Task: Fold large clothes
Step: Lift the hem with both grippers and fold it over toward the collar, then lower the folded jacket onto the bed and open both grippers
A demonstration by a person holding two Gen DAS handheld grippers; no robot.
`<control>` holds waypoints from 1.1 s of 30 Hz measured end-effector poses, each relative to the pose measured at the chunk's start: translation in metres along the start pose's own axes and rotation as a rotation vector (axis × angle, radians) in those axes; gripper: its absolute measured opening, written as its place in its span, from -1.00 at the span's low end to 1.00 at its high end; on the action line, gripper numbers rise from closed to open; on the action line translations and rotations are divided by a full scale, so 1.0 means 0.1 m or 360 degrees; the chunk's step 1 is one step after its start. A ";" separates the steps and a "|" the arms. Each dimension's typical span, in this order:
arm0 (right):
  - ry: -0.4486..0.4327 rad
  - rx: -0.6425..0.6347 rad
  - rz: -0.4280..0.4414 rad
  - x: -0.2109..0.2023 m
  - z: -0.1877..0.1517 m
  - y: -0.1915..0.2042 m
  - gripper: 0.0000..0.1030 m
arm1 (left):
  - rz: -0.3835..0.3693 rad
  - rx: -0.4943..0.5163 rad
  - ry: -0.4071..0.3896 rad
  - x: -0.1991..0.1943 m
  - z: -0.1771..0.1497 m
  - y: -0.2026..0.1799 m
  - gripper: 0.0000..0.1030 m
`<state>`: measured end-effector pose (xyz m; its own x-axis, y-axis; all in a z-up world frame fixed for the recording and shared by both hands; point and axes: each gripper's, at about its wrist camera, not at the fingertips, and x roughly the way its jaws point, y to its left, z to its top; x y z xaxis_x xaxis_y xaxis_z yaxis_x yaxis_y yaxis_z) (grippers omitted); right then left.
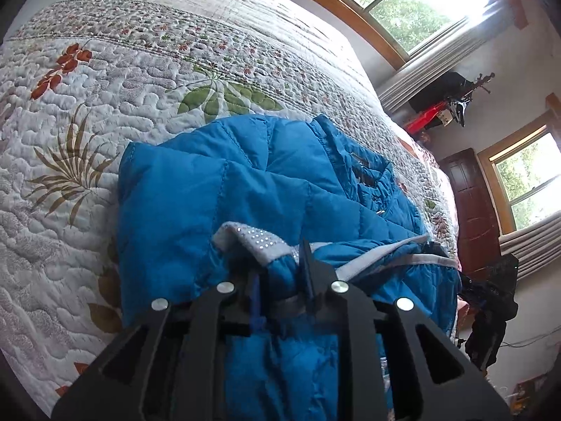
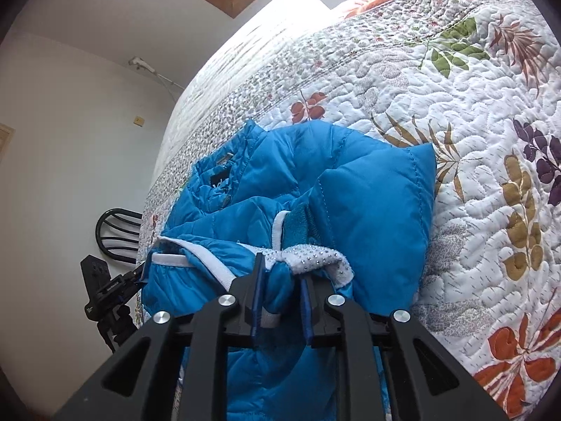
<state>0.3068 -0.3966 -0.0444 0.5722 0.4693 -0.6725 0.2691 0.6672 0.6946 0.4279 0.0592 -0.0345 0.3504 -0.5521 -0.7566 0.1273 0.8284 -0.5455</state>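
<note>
A puffy blue quilted jacket (image 1: 245, 182) lies folded over on a floral quilted bedspread (image 1: 105, 87). Its white trim studded with small shiny dots (image 1: 252, 236) sits just ahead of my left gripper (image 1: 280, 277), whose jaws stand narrowly apart with a bunch of blue fabric filling the gap. In the right wrist view the same jacket (image 2: 368, 203) spreads toward the bed's edge. There the studded white trim (image 2: 315, 258) lies just past my right gripper (image 2: 282, 291), whose two blue-padded fingers (image 2: 257, 287) pinch a roll of jacket fabric.
The bedspread (image 2: 455, 105) stretches far beyond the jacket. Wood-framed windows (image 1: 403, 7) and a dark wooden door (image 1: 473, 203) stand past the bed's far side. Black gear (image 1: 491, 308) sits by that edge. A black chair back (image 2: 115, 235) and a black device on a stand (image 2: 105, 291) are by the other edge.
</note>
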 end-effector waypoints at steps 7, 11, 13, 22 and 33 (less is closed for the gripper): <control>-0.0144 -0.0173 -0.0104 -0.43 -0.20 0.16 0.13 | 0.0006 0.0120 -0.0184 -0.66 -0.19 -0.01 0.11; -0.0127 -0.0249 -0.0184 -0.47 -0.25 0.15 0.13 | 0.0203 0.0259 -0.0229 -0.73 -0.28 0.02 0.25; -0.0099 -0.0282 -0.0266 -0.38 -0.25 0.15 0.13 | 0.0310 0.0300 -0.0220 -0.64 -0.29 0.04 0.25; -0.0033 -0.0480 -0.0540 0.11 -0.32 0.32 -0.36 | 0.0524 0.0587 -0.0150 -0.11 -0.32 -0.24 0.25; -0.0280 -0.0522 -0.0338 -0.57 -0.52 0.57 -0.81 | 0.0452 0.0693 -0.0458 -0.67 -0.62 -0.60 -0.90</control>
<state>0.2494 -0.3556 0.0202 0.6618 0.2149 -0.7182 0.1506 0.9004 0.4081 0.3393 0.0406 0.0267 0.6564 -0.3056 -0.6898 0.3392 0.9362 -0.0919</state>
